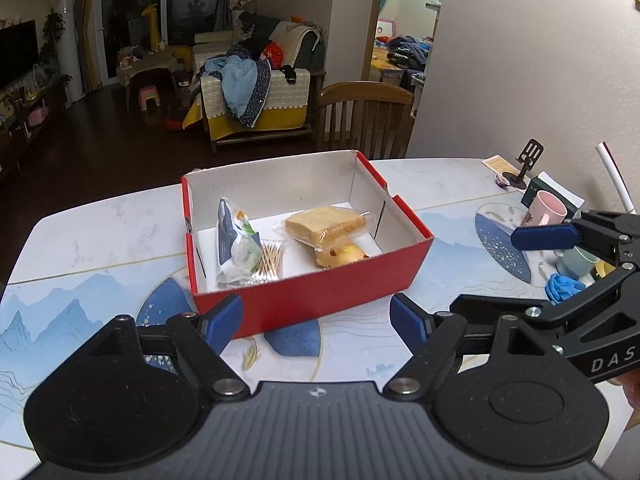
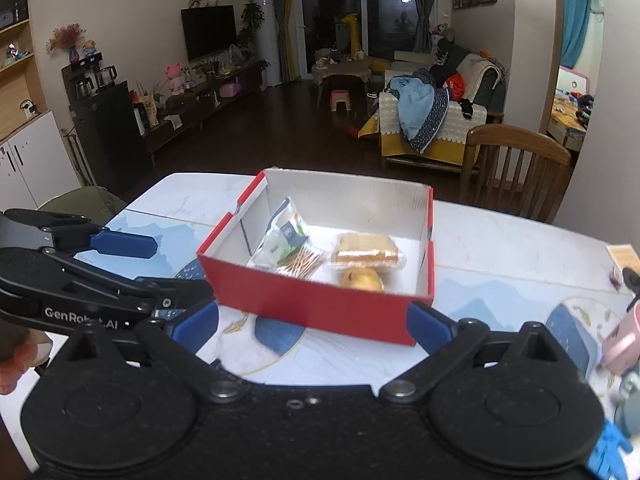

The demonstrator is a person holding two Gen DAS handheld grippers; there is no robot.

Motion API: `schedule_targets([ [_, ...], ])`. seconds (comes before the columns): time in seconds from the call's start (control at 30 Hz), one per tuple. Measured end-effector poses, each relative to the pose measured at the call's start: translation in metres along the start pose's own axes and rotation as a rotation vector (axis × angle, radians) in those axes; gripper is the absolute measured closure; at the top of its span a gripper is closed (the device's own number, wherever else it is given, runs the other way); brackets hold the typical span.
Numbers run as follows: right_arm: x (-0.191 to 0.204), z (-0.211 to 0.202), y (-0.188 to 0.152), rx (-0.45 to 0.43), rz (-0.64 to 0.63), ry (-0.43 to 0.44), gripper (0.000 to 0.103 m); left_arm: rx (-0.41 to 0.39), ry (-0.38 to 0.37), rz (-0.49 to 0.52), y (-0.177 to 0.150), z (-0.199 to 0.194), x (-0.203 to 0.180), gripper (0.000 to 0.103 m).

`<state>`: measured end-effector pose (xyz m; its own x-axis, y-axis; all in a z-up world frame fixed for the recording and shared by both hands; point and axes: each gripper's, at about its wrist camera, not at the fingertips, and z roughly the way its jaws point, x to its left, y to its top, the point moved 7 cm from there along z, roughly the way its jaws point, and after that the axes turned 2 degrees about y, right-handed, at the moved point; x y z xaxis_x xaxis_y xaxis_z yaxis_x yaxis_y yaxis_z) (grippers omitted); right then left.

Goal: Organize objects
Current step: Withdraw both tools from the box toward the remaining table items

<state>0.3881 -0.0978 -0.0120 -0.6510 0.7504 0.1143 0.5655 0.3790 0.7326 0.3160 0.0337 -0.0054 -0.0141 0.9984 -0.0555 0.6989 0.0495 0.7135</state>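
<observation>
Both the left gripper (image 1: 316, 316) and right gripper (image 2: 314, 324) hang with jaws spread and empty before the red cardboard box (image 1: 316, 300) mid-table, snacks inside; a pink plastic cup (image 1: 550, 208) (near the table's right edge) could be knocked over by a careless sweep.

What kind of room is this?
Most likely a home's living and dining room: a sofa piled with clothes, a TV on the wall, and a dining table with a wooden chair.
</observation>
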Motion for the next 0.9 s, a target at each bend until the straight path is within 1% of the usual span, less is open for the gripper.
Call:
schedule_targets([
  [0.13,0.004,-0.009,-0.011,-0.006,0.021,-0.001,0.001,-0.013,0.010,-0.007,-0.012,-0.009,0.000,0.020],
  [0.3,0.007,-0.016,-0.025,0.000,0.054,0.008,0.001,0.001,0.012,-0.009,-0.030,-0.013,-0.001,0.020],
  [0.63,0.004,-0.022,-0.055,0.020,0.118,-0.003,0.001,0.020,-0.042,-0.045,-0.067,-0.017,-0.004,0.019],
  [0.73,0.000,-0.021,-0.068,0.030,0.142,-0.019,0.001,0.025,-0.056,-0.055,-0.077,-0.016,-0.005,0.010],
  [0.9,-0.012,-0.017,-0.093,0.062,0.193,-0.047,0.001,0.040,-0.056,-0.061,-0.093,-0.009,-0.005,0.010],
])
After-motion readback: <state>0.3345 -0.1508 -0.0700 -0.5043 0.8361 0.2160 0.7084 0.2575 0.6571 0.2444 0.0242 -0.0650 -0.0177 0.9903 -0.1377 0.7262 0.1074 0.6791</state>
